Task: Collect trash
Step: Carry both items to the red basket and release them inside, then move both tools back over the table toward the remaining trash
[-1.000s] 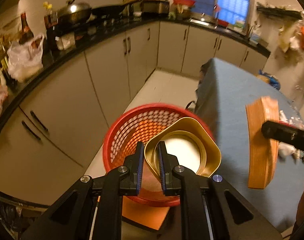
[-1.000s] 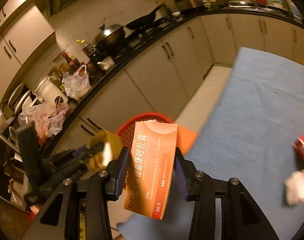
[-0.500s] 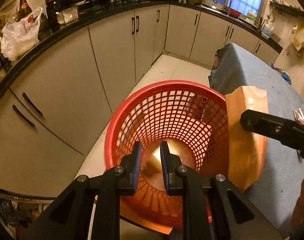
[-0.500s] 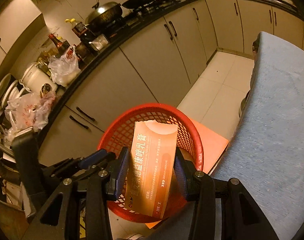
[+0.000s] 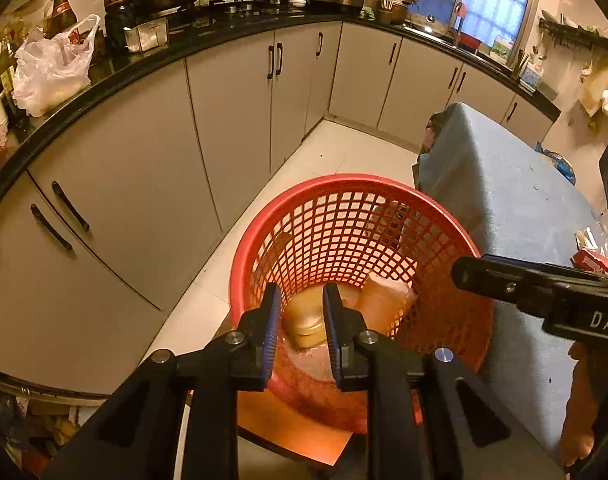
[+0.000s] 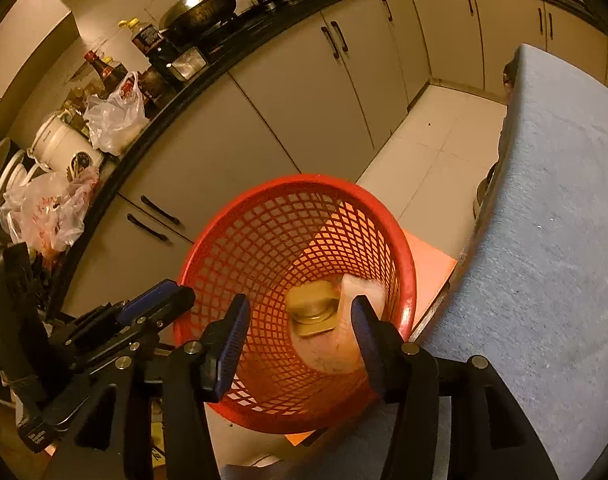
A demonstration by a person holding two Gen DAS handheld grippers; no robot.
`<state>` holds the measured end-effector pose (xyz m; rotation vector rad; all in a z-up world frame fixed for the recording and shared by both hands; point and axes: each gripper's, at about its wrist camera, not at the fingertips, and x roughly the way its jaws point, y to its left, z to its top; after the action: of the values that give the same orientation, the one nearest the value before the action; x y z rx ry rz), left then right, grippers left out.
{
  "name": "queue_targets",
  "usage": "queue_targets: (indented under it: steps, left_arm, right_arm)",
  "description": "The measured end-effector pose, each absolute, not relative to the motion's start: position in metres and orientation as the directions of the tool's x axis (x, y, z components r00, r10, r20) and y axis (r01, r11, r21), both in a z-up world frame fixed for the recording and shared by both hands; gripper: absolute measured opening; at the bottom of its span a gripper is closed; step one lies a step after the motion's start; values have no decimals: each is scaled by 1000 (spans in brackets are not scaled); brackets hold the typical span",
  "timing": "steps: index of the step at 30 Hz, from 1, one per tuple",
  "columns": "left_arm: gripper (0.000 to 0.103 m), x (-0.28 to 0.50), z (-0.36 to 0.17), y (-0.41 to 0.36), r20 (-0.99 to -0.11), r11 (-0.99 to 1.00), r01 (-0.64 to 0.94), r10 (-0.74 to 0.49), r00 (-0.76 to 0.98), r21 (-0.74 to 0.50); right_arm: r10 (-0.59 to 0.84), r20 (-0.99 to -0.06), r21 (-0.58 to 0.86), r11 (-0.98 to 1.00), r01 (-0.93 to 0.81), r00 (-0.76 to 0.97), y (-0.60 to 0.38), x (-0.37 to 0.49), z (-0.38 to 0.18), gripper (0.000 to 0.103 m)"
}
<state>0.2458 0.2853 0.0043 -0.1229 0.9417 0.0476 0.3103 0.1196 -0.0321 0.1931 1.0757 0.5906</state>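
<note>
The red mesh basket stands on the floor beside the table. At its bottom lies a gold foil tray. An orange carton, blurred, is falling in beside it. My left gripper hangs over the basket's near rim; its jaws are opening with a narrow gap and nothing between them. My right gripper is above the basket too, jaws opening wide, and the carton is loose below them. One right finger shows in the left wrist view.
A table with a blue cloth borders the basket on the right, with a red packet on it. An orange mat lies under the basket. Grey cabinets and a cluttered black counter with plastic bags run along the left.
The left gripper let the gold tray drop into the basket and sank closer to the rim. The right gripper carried the orange carton over the basket and released it.
</note>
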Motion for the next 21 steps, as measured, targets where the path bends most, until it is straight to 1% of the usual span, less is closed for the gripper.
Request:
queue_targets:
  steps: [3,6,9,13,21]
  left_arm:
    - [22,240,7,283,-802,991,-98,-13,598,-89]
    - [25,233,11,281,-792,991,-103,-3,611,-84]
    - [28,225,16,277,-779,992,-112,20,626,-65]
    - [35,212,20,268,-760,991,-126,54,648,-36]
    - [42,189,27,242,-721,991,-130,92,687,2]
  right_arm:
    - [549,-760,430,826,-364,348,114,304,-25,57]
    - [553,-749,430,825,-368,366,108,295,-18,57]
    - [553,-740,427,826,-367,384,100,286,-12,57]
    - [543,-731,415,834,-363,413,88,271,-4,57]
    - [514,-714,377,855,-358,475,63,236,4,57]
